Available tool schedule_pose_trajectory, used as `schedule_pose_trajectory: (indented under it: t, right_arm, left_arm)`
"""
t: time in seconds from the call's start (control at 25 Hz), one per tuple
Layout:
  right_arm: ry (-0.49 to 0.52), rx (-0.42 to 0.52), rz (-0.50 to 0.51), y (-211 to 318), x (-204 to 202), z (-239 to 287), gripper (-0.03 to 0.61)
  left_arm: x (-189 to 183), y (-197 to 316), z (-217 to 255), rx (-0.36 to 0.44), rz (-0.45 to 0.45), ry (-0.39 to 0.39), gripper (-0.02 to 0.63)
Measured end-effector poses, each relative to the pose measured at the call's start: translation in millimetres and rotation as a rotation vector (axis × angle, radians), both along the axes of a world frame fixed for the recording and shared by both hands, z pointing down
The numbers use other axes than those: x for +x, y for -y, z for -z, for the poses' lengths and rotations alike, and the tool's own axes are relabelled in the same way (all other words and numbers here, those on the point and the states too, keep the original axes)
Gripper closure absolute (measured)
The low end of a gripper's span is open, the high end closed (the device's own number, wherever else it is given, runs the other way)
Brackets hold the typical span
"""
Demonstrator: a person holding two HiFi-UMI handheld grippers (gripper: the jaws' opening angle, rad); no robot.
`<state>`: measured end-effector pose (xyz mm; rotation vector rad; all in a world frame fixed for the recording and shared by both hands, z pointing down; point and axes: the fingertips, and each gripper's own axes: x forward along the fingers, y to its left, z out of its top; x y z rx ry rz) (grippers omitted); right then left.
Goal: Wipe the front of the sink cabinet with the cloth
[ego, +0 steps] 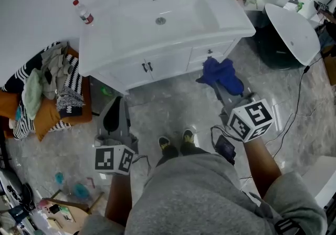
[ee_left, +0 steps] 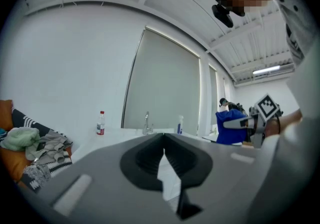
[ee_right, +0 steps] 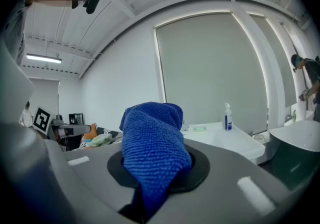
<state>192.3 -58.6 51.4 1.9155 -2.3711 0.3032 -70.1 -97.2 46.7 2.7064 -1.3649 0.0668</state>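
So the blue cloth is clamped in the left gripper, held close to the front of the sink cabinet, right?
Not quite. The blue cloth is clamped in the right gripper, not the left, as the right gripper view shows; the left gripper is shut on nothing. The cloth is indeed held close to the front of the sink cabinet.

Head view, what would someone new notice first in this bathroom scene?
The blue cloth stands out most. It is bunched in the right gripper, in front of the right side of the white sink cabinet. Next comes the heap of striped and orange laundry on the floor left of the cabinet. The left gripper hangs low with its fingers together, holding nothing.
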Motion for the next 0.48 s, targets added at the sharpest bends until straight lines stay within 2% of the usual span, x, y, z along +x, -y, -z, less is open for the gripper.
schedule_pose_trajectory:
  t: [0.48]
  right_arm:
    - [0.008, 0.002, 0.014, -2, -6, 2, 0.505]
  left_arm:
    - [20, -6, -5, -0.017, -0.022, 0.007, 0.603]
